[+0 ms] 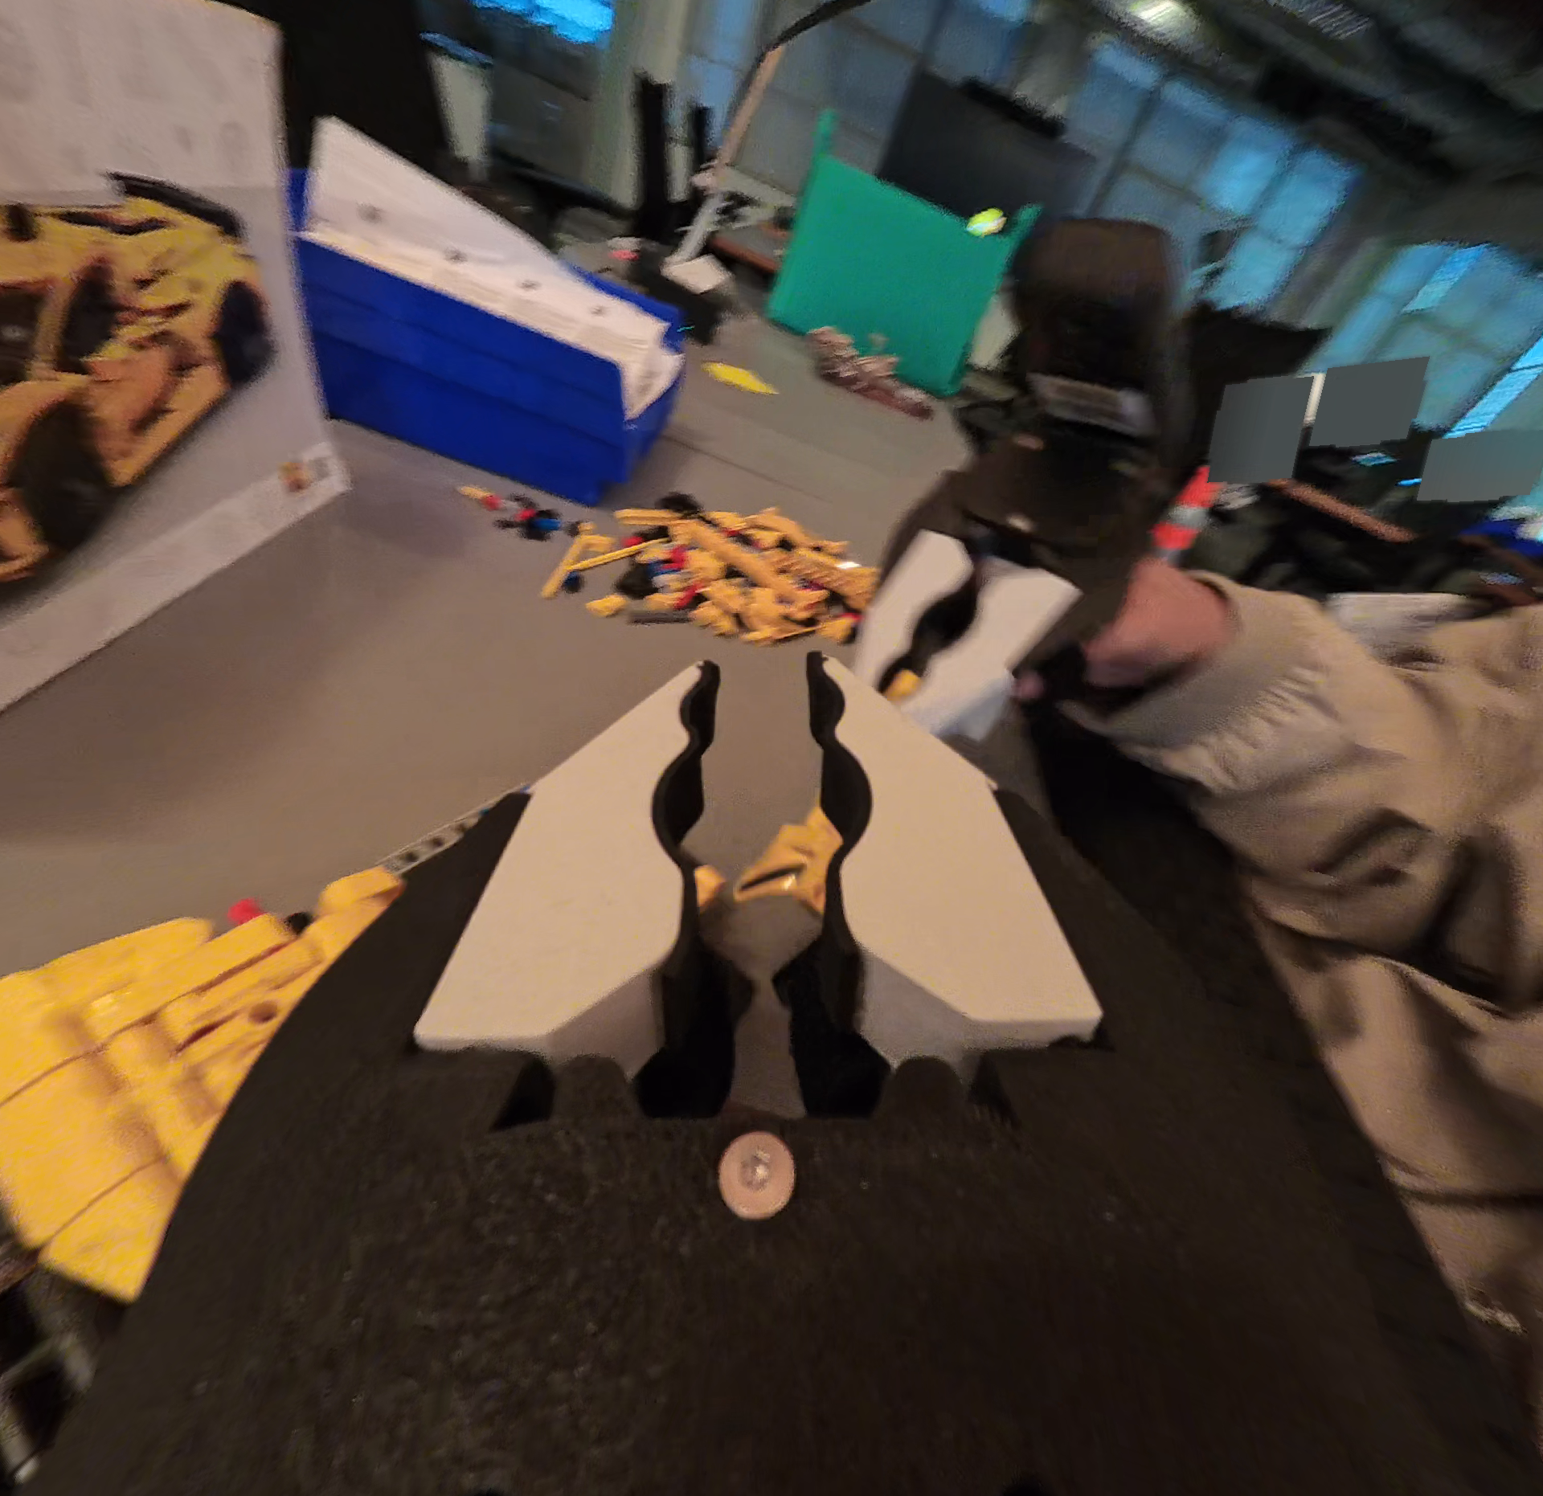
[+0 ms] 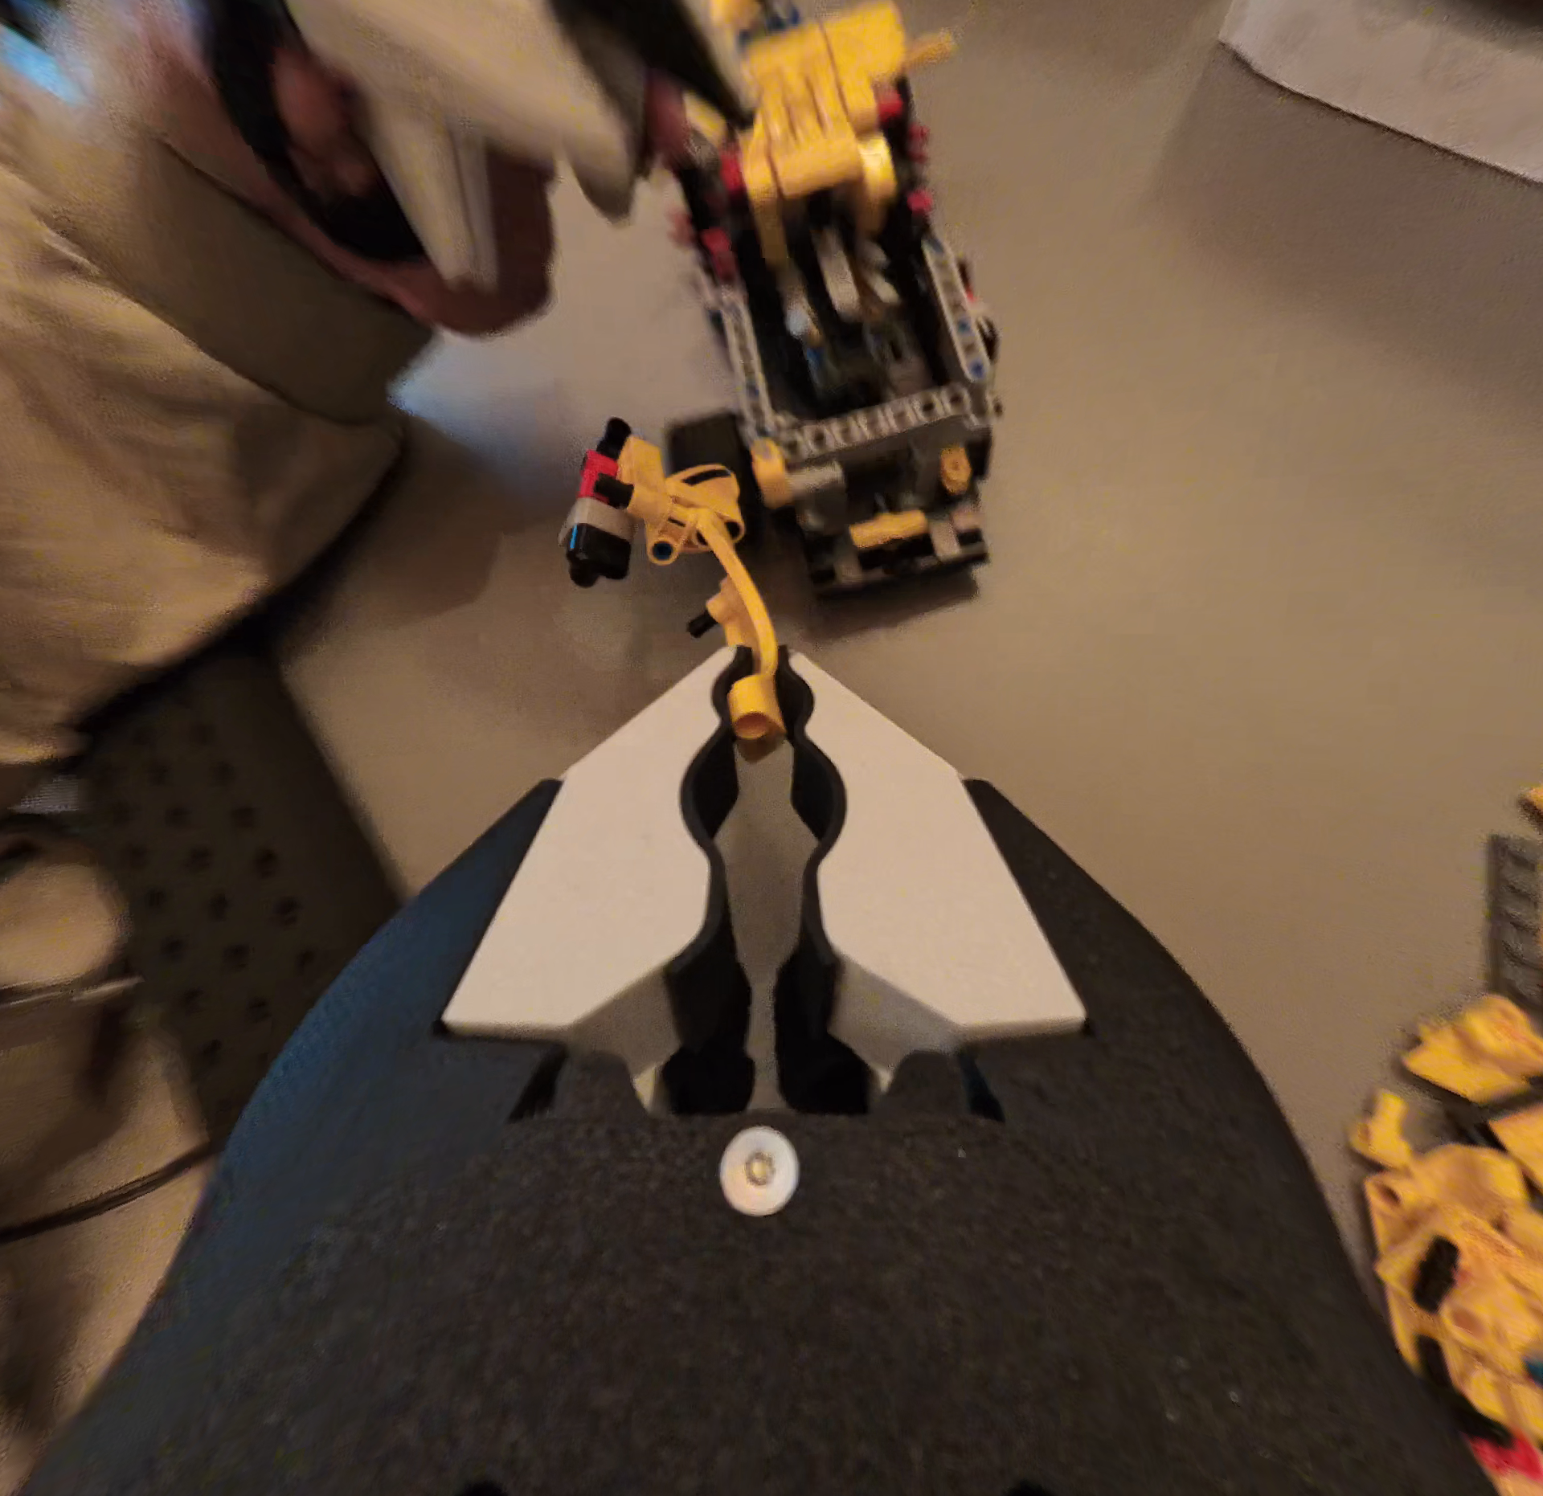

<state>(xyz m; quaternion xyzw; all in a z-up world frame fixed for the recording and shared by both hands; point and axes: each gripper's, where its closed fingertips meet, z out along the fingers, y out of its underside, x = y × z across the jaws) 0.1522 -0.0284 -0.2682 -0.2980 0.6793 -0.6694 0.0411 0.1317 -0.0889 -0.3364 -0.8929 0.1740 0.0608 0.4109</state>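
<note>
Right gripper (image 2: 756,663): clamps yellow curved brick subassembly (image 2: 668,513) by near end, long axis running away toward partly built yellow vehicle (image 2: 860,304). Left gripper (image 1: 756,680): jaws apart, empty, above desk (image 1: 334,705).

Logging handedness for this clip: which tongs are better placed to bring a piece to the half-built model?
Right, probably. The right tongs already pinch a small yellow sub-assembly just short of the model. The left tongs are open, gripping nothing, above its far end.

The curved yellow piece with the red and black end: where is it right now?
In the right wrist view, the curved yellow piece is pinched at the right gripper tips, just left of the part-built model.
</note>
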